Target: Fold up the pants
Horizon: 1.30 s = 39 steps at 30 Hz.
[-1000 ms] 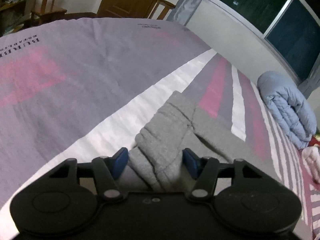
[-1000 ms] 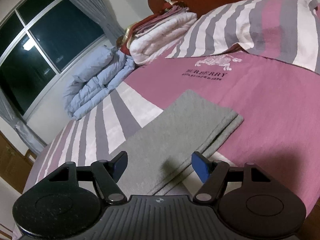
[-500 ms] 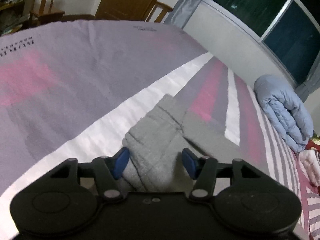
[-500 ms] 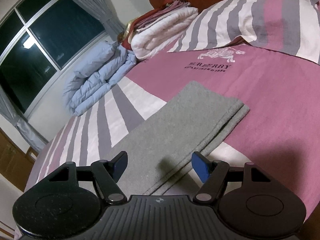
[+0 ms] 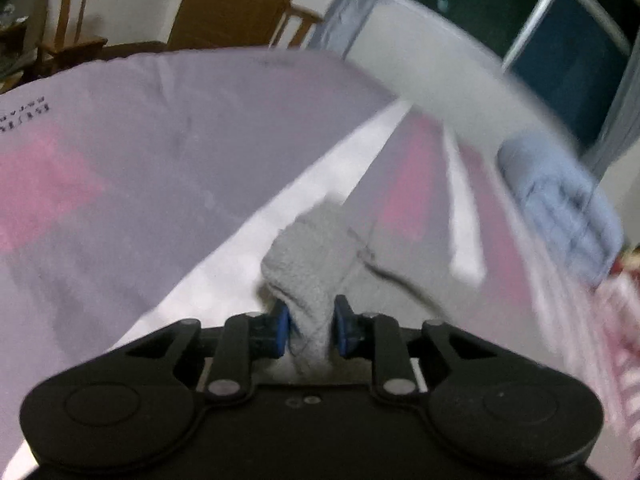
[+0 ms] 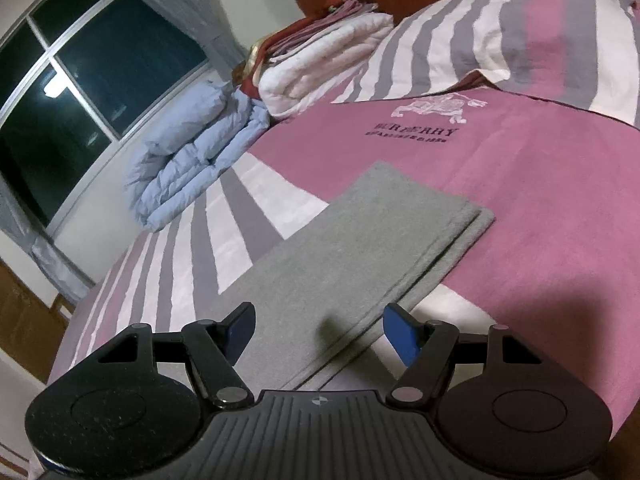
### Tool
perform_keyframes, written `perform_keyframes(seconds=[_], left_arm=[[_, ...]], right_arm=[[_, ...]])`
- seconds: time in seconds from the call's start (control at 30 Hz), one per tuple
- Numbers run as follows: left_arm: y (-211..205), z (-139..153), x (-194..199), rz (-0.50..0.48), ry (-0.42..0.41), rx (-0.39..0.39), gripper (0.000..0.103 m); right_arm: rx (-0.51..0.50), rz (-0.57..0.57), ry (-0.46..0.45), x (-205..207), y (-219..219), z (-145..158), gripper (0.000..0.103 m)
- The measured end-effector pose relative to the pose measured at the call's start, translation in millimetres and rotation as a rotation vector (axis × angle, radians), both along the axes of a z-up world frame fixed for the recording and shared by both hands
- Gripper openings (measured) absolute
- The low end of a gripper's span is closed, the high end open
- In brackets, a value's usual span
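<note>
Bedspread (image 6: 560, 208) carries the grey pants (image 6: 360, 240), soft, light and floppy, best pinched at an end: the left gripper (image 5: 308, 330) is closing on a bunched end, the right gripper (image 6: 320, 328) gapes empty above them.

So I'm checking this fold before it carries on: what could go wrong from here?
The left hand-held gripper is closing on only a bunched end of the grey pants, so the cloth may slip or fold crooked. The right hand-held gripper hangs open above the flat leg, leaving it free to drag.
</note>
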State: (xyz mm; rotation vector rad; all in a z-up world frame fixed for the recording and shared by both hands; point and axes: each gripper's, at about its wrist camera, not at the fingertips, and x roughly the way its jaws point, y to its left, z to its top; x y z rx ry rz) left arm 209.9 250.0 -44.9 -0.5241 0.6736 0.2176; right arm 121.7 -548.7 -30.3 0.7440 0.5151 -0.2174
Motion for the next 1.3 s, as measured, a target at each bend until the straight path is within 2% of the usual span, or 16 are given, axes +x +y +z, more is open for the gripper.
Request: perform_keyframes(seconds=[0.13,0.27,0.37,0.5,0.67,0.73,0.8,0.83,0.93,1.07,1.17,1.23,1.3], left_arm=[[-4.1,12.2,-15.6,-0.001,-0.019,0.034,0.038],[-22.4,36.4,-27.8,0.013,-0.020,0.224,0.043],[-45.0,55.2,-29.9,-0.005,-0.060,0.352,0.046],[-78.5,75.7,-18.4,-0.002,-0.159,0.438,0.069],[-125.8,73.8,34.2,-0.110,-0.115,0.470,0.068],[-141.8,70.8,53.7,-0.153,-0.089,0.460,0.068],[-159.6,67.0,70.6,-0.207,-0.084,0.463,0.069],[-168.0,63.9,76.9,-0.244,-0.077,0.474,0.072],[-192.4,54.9,96.4,-0.330,-0.050,0.482,0.072],[-202.5,45.0,102.9,-0.347,-0.021,0.491,0.071],[-199.4,28.2,109.1,-0.337,0.019,0.502,0.071],[-194.0,14.0,117.3,-0.331,0.061,0.498,0.071],[-187.4,5.0,120.5,-0.327,0.076,0.482,0.072]], right_arm=[[0.003,-0.039,-0.007,-7.3,-11.2,-0.9,0.071],[0.007,-0.052,-0.017,-10.4,-23.9,1.1,0.071],[-0.007,-0.052,-0.023,-3.9,-26.1,6.5,0.071],[-0.016,-0.001,-0.045,17.0,-12.4,16.6,0.071],[-0.031,0.167,-0.050,73.4,44.6,29.1,0.071],[-0.055,0.228,-0.040,95.5,76.5,30.9,0.071],[-0.108,0.302,-0.025,118.6,118.5,34.6,0.071],[-0.113,0.342,-0.031,128.5,139.2,35.7,0.071],[-0.082,0.501,-0.045,160.2,205.7,35.6,0.071],[-0.101,0.719,-0.035,193.8,288.7,29.3,0.071],[-0.156,0.826,-0.007,206.6,328.7,17.1,0.071],[-0.257,0.826,0.061,217.2,346.7,2.3,0.071],[-0.297,0.815,0.107,227.5,354.0,-13.5,0.070]])
